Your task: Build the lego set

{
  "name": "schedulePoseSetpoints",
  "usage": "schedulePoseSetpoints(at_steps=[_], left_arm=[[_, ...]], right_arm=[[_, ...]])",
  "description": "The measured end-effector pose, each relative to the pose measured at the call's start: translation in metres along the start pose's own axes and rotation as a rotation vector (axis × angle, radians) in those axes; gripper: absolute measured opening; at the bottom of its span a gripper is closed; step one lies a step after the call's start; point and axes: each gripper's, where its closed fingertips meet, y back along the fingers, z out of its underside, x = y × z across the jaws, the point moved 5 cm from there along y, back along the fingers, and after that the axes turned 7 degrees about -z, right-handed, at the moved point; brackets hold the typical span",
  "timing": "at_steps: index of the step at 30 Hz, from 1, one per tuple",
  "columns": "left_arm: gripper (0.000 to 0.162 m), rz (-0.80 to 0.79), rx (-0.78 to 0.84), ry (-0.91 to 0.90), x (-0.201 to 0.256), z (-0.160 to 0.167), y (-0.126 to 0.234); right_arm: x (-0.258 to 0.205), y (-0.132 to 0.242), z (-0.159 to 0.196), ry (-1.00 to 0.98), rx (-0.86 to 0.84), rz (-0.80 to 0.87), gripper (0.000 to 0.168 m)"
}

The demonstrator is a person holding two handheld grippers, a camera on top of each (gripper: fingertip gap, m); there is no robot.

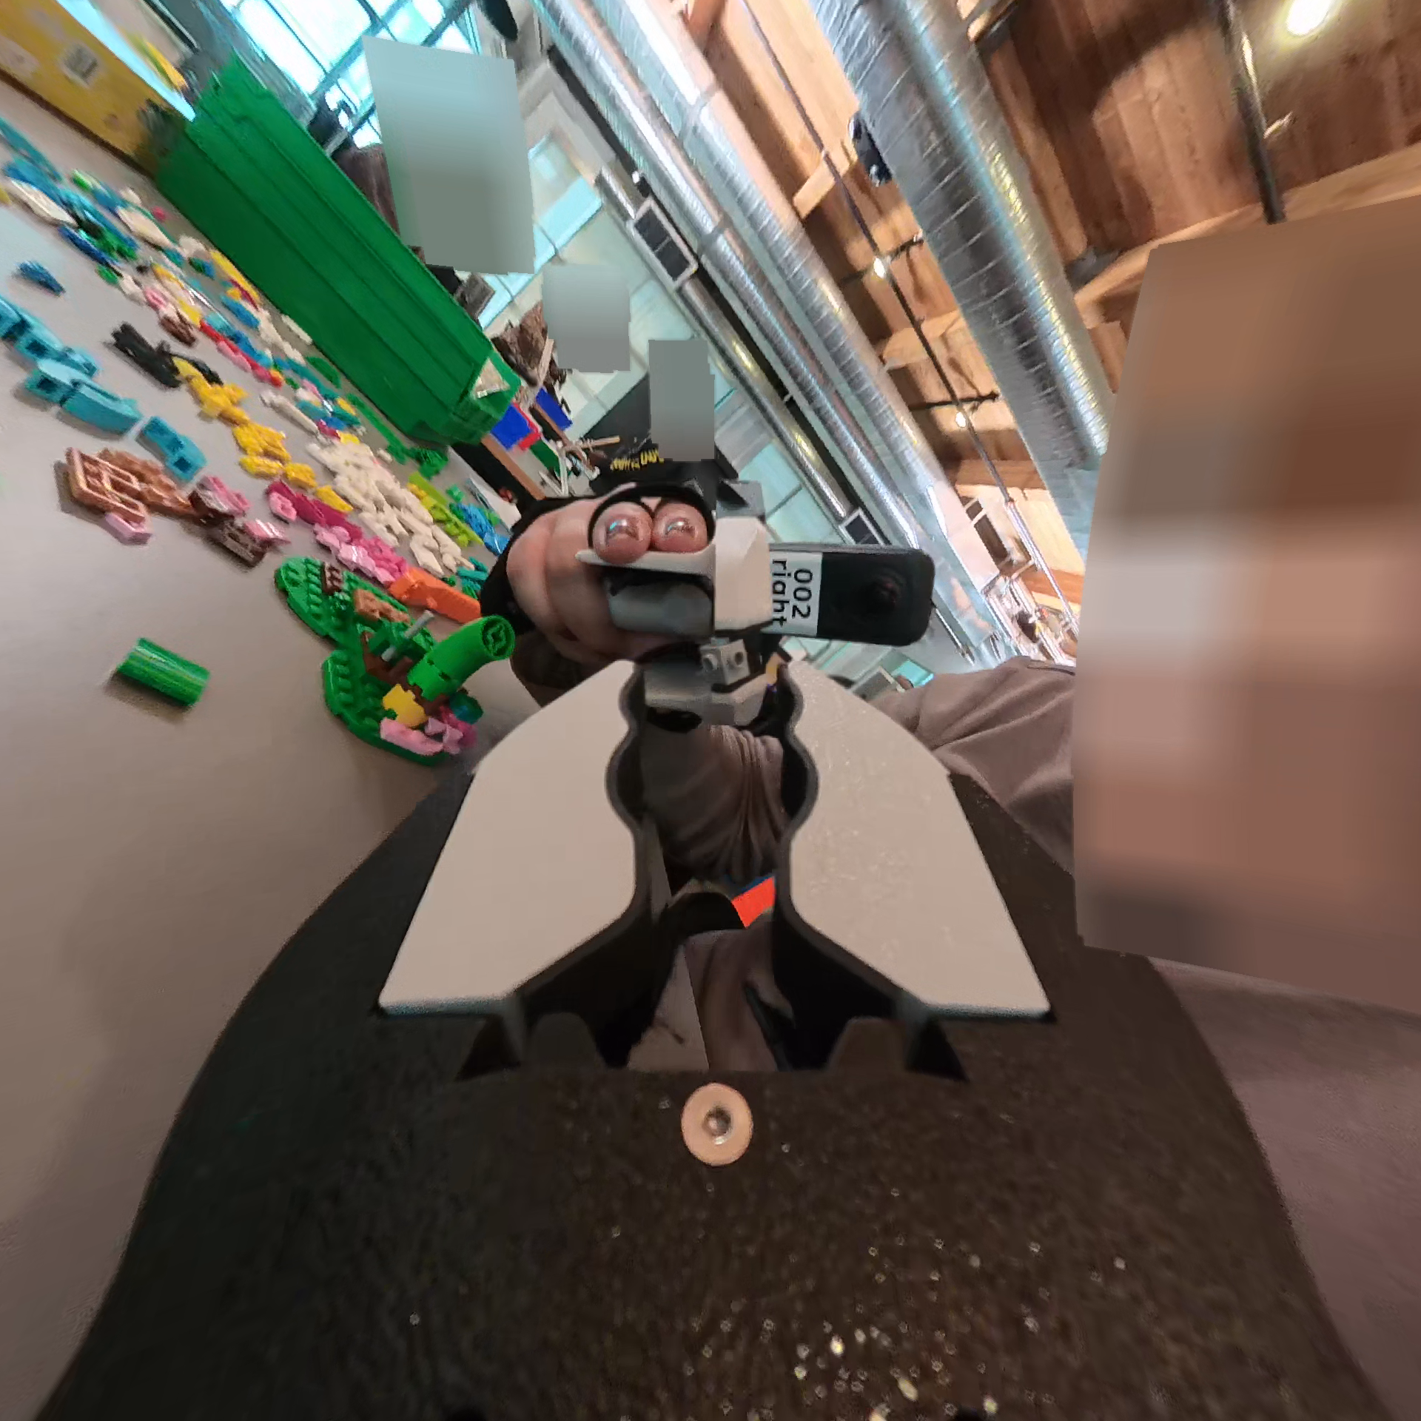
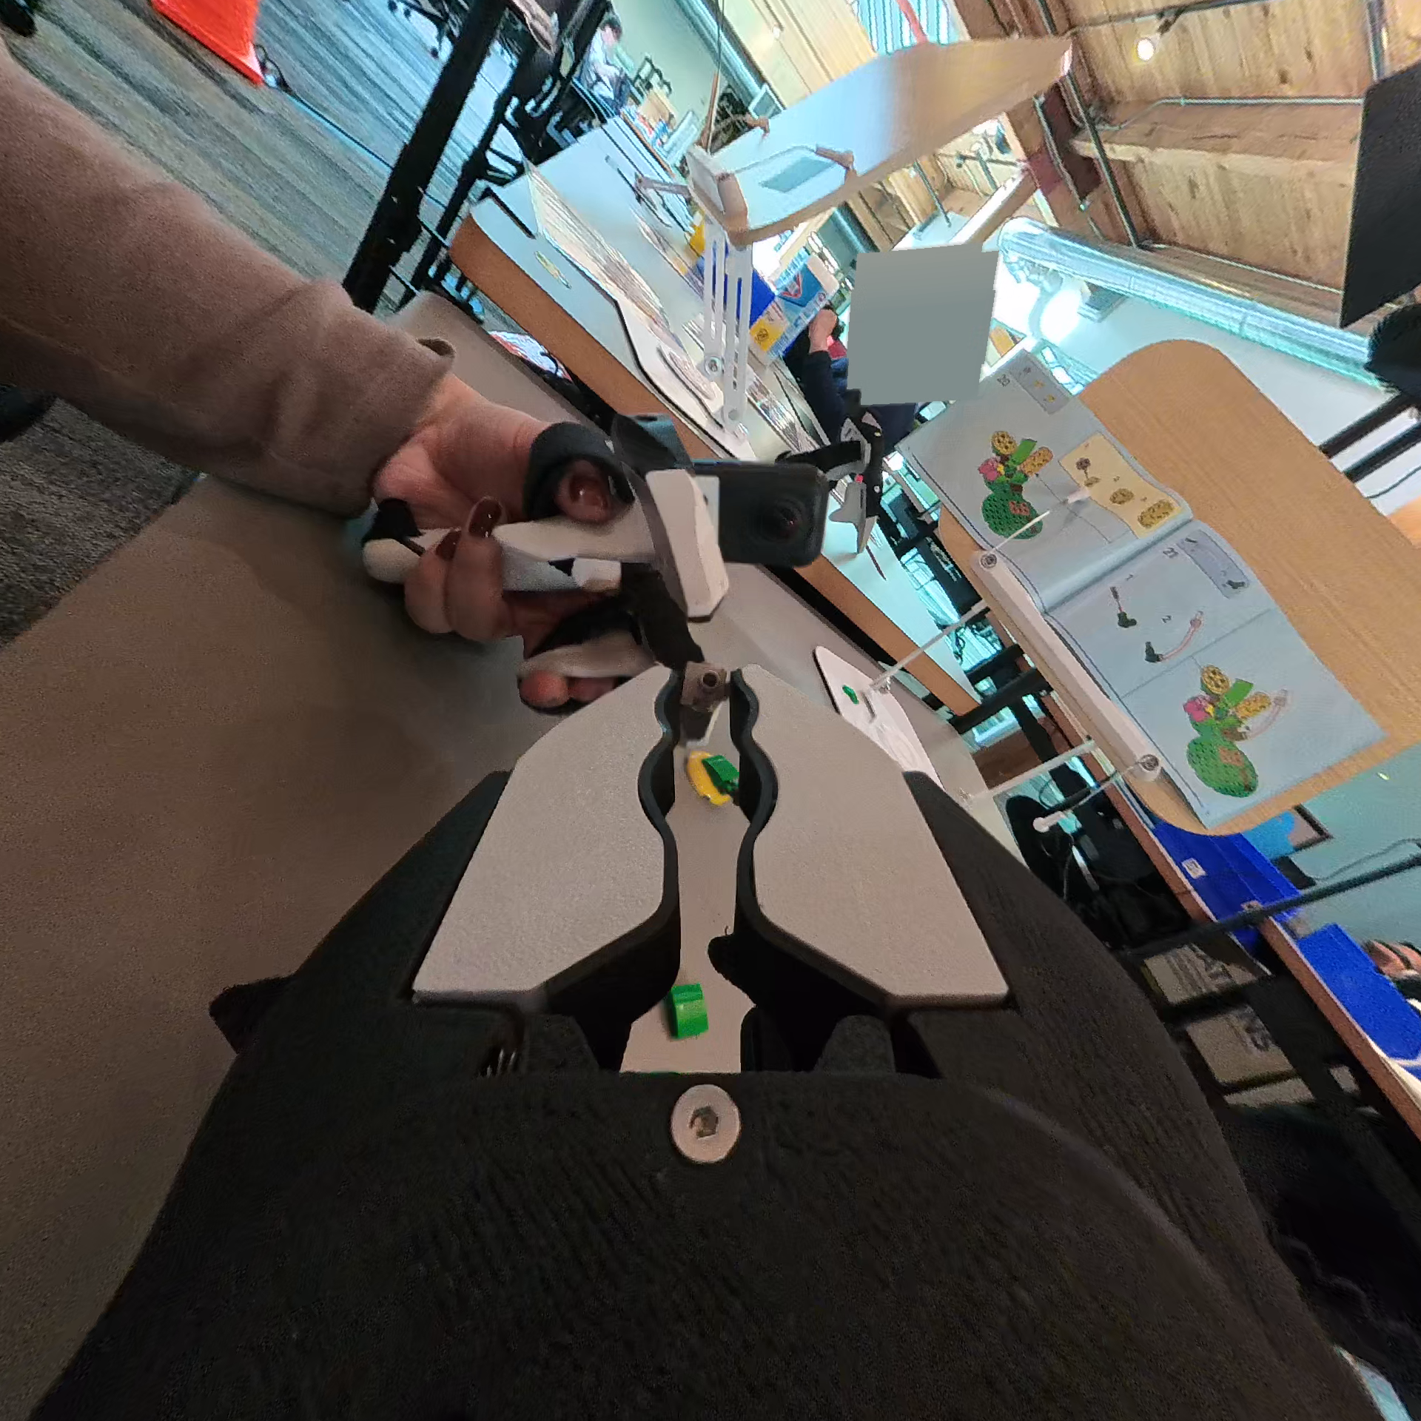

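My right gripper (image 2: 703, 684) is shut on a small grey piece (image 2: 703, 680) and holds it up off the table. My left gripper (image 1: 709, 680) faces it head-on, jaws apart, its tips on either side of the same grey piece (image 1: 723, 660). In the right wrist view the left gripper's black fingers (image 2: 669, 615) come down onto the piece. The part-built model (image 1: 400, 692), a green plate with a curved green stem and pink bits, stands on the table to the left.
Several sorted loose bricks (image 1: 231, 384) cover the table's far left, beside stacked green bins (image 1: 323, 254). A loose green brick (image 1: 161, 670) lies near the model. An open instruction booklet (image 2: 1138, 615) sits on a stand. Small yellow and green pieces (image 2: 711, 777) lie below. Less than 4 cm separates the two grippers' tips.
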Motion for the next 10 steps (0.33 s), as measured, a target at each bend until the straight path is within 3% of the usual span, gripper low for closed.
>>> schedulePoseSetpoints(at_steps=[1, 10], left_arm=[[0.031, 0.007, -0.018, 0.004, 0.000, 0.002, -0.001], [0.019, 0.210, -0.039, 0.073, 0.016, 0.007, -0.007]], right_arm=[[-0.001, 0.000, -0.002, -0.003, 0.012, -0.009, 0.010], [-0.007, 0.000, -0.014, -0.021, 0.106, -0.045, 0.010]])
